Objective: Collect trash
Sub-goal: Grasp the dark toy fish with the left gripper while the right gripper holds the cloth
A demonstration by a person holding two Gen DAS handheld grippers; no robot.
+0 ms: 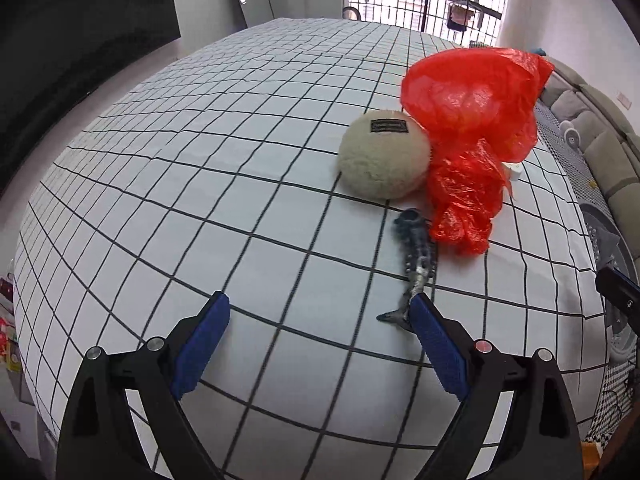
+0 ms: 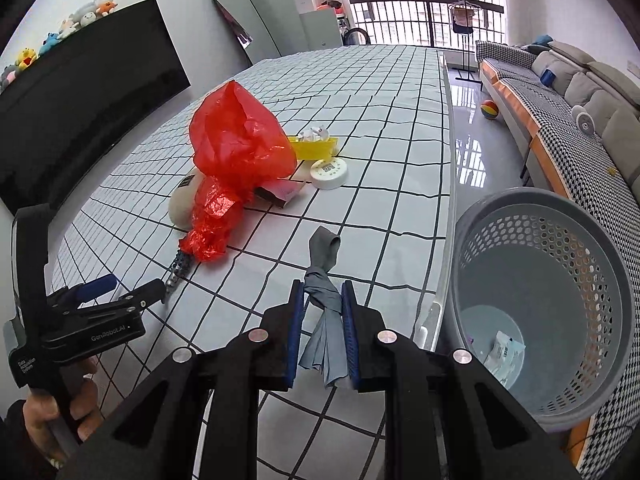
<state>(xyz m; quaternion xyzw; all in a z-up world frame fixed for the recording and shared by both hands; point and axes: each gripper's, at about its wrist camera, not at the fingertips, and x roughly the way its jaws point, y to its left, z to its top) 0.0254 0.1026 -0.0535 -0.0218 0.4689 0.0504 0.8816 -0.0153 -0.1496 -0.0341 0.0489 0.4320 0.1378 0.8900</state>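
Observation:
My right gripper [image 2: 322, 294] is shut on a knotted grey cloth [image 2: 325, 276], held above the table near its right edge. A grey perforated trash basket [image 2: 540, 300] stands on the floor to the right, with a wrapper [image 2: 506, 350] inside. My left gripper [image 1: 320, 308] is open and empty above the checked tablecloth [image 1: 200, 160]; it also shows in the right wrist view [image 2: 132, 284]. A dark toy fish [image 1: 416, 264] lies by its right finger [image 1: 436, 344]. A crumpled red plastic bag [image 1: 472, 132] lies beyond, next to a beige plush ball [image 1: 382, 158].
A yellow tray [image 2: 316, 146] with crumpled paper, a white round container [image 2: 330, 172] and a pink box [image 2: 286, 192] sit behind the red bag [image 2: 236, 152]. A sofa [image 2: 580, 120] runs along the right. A black TV [image 2: 80, 92] is on the left.

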